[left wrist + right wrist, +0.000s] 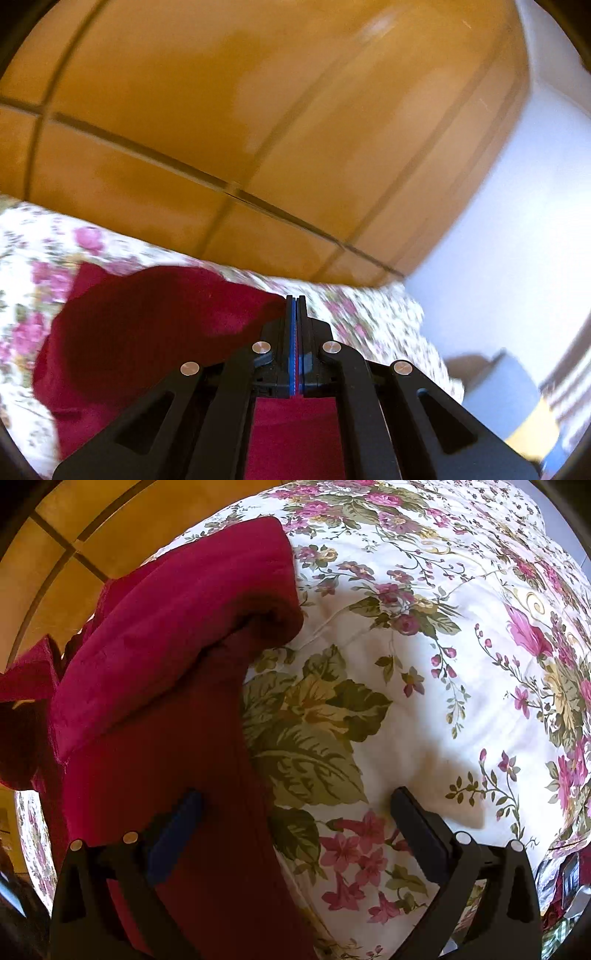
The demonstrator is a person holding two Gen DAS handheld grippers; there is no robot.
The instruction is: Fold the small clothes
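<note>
Left gripper (295, 301) sits low centre of its blurred view, fingers pressed tight together and pinching a fold of the dark red garment (147, 325), which drapes away to the lower left over the floral bedspread (369, 317). Orange floor tiles (258, 110) fill the upper frame. In the right wrist view, the right gripper (295, 805) points down at the bed, fingers spread wide; the red cloth runs up the left side, under the blue-padded finger (177, 830), gripping nothing.
</note>
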